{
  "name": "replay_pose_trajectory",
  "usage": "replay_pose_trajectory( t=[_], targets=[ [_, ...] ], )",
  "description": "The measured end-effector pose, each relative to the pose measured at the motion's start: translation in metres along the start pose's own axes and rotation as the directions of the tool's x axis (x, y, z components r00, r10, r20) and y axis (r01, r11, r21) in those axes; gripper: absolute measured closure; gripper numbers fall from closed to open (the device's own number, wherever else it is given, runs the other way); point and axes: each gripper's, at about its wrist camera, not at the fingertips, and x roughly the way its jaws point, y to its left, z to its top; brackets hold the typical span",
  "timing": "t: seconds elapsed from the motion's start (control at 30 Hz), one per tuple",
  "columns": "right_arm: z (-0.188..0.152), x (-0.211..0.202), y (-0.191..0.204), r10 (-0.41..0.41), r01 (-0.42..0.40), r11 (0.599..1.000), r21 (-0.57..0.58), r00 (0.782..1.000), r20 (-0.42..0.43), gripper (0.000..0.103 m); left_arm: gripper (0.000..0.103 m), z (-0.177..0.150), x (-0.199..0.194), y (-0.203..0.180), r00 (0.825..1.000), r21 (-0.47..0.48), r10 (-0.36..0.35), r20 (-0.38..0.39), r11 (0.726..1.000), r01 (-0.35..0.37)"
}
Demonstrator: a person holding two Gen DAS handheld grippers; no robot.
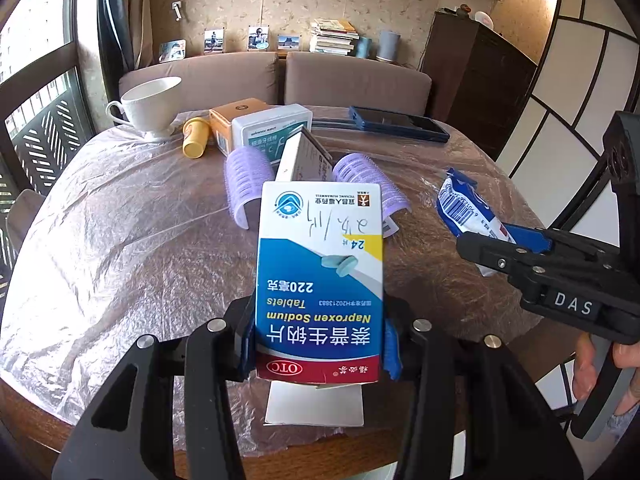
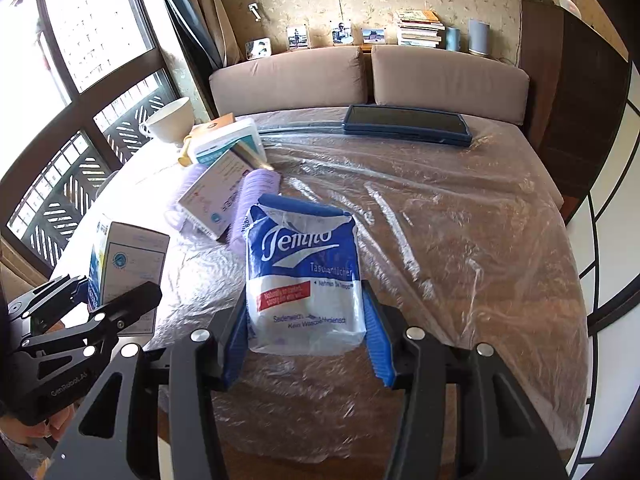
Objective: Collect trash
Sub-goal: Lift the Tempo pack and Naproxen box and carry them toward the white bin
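My left gripper (image 1: pixel 318 350) is shut on a blue-and-white medicine box (image 1: pixel 320 280), held above the table with its open flap hanging at the near end. The same medicine box (image 2: pixel 128 264) shows at the left of the right wrist view, in the left gripper (image 2: pixel 120 300). My right gripper (image 2: pixel 306 334) is shut on a blue-and-white tissue packet (image 2: pixel 306 276), its blue pads (image 2: pixel 378 340) pressing both sides. That tissue packet (image 1: pixel 468 208) and the right gripper (image 1: pixel 500 248) appear at the right of the left wrist view.
On the plastic-covered table (image 2: pixel 460 240) lie two purple hair rollers (image 1: pixel 244 178), a white box (image 2: pixel 218 194), a teal-and-white box (image 1: pixel 272 126), an orange box (image 1: pixel 236 110), a yellow bottle (image 1: pixel 196 136), a white cup (image 1: pixel 150 104) and a dark phone (image 2: pixel 406 124). A sofa stands behind.
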Motion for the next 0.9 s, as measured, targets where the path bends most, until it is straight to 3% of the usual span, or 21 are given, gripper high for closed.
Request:
replay_pose_trajectory(
  t=[0.9],
  targets=[
    [-0.041,-0.021,0.053,-0.006,0.006,1.000,-0.018,1.000,-0.010,0.054,0.055,-0.030,-0.029,0.029,1.000,-0.032,-0.003,-0.019,0.999,0.003]
  ],
)
